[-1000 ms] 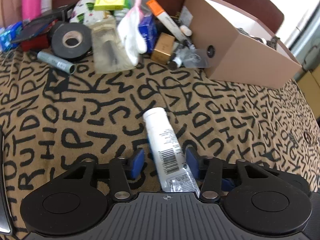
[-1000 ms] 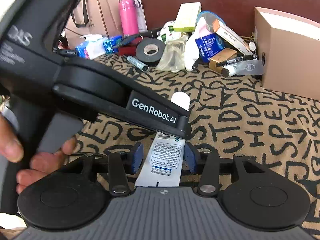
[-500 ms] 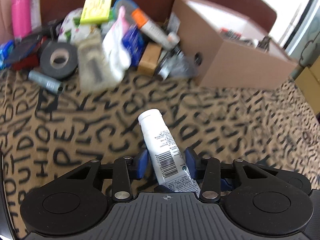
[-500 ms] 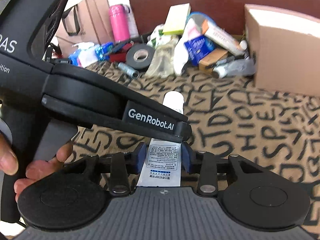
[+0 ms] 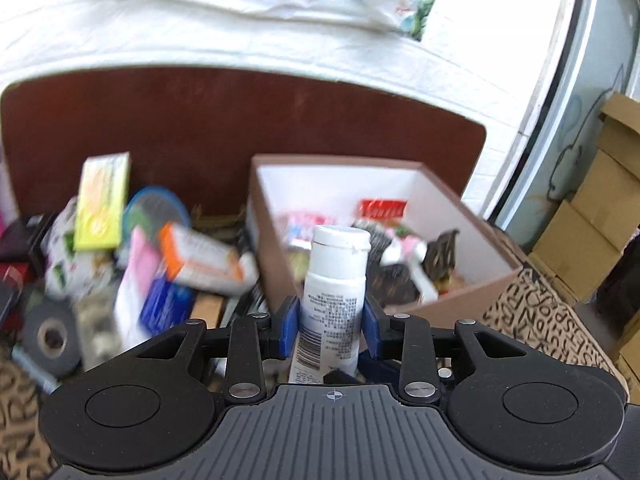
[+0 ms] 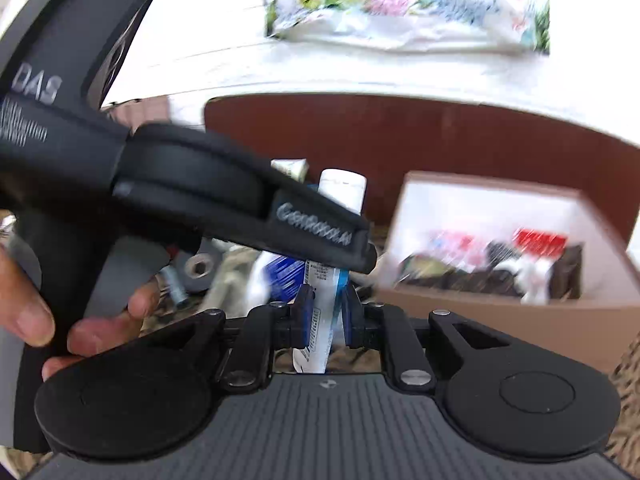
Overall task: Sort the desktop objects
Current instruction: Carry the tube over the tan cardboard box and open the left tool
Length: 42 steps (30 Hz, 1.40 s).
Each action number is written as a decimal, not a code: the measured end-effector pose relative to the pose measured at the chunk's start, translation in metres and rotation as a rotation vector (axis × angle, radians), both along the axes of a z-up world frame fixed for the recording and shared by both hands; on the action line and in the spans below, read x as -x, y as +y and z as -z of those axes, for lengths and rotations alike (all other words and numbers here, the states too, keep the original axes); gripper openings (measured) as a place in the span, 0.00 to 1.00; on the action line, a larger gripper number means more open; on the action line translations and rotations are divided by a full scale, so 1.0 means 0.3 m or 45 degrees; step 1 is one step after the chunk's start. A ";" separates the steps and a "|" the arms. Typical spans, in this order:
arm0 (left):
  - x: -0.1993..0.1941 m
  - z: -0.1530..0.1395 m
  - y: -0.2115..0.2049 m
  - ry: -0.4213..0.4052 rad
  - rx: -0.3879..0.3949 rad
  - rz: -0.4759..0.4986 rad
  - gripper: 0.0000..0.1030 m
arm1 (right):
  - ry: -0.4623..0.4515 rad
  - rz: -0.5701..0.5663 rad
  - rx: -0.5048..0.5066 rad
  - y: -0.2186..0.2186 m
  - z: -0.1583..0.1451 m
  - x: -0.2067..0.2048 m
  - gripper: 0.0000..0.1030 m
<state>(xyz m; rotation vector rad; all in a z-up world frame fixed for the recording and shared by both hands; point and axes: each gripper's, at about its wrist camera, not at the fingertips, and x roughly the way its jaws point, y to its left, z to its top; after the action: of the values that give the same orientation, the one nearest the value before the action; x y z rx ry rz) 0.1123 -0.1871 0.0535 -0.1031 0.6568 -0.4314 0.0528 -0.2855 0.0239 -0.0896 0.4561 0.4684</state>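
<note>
A white tube with a white cap is held up off the cloth, cap pointing toward the brown box. My left gripper is shut on the tube's body. My right gripper is shut on the tube's flat tail end, seen edge-on. The left gripper's black body crosses the right wrist view over the tube; the tube's cap sticks out above it. The open box holds several small items.
A pile of desktop clutter lies left of the box: black tape roll, yellow-green box, orange-ended box, blue packet. A brown board stands behind. Cardboard cartons stand at the far right.
Both grippers closed on the tube and lifted it off the patterned cloth, tilting upward. The view now looks over the box's open top.
</note>
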 end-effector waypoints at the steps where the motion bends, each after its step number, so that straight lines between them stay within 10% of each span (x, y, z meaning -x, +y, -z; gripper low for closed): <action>1: -0.019 -0.013 -0.017 -0.008 0.002 0.007 0.48 | -0.011 0.013 0.001 -0.013 -0.007 -0.021 0.17; 11: -0.243 -0.111 -0.258 -0.086 0.040 0.116 0.48 | -0.092 0.113 0.081 -0.214 -0.084 -0.266 0.17; 23: -0.496 0.051 -0.454 0.024 0.067 0.197 0.47 | 0.005 0.191 0.125 -0.360 0.040 -0.489 0.17; 27: -0.531 0.075 -0.468 0.047 0.082 0.206 0.62 | 0.013 0.226 0.138 -0.376 0.075 -0.527 0.17; 31: -0.507 0.066 -0.424 -0.016 0.181 0.146 1.00 | 0.006 0.307 0.155 -0.388 0.092 -0.525 0.73; 42: -0.383 0.057 -0.391 -0.092 0.075 0.198 1.00 | -0.037 0.346 0.171 -0.332 0.079 -0.416 0.98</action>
<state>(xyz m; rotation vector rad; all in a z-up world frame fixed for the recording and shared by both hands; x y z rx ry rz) 0.2272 -0.3044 0.0365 -0.0921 0.5832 -0.6021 0.1775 -0.3851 0.0003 -0.1618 0.4631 0.1693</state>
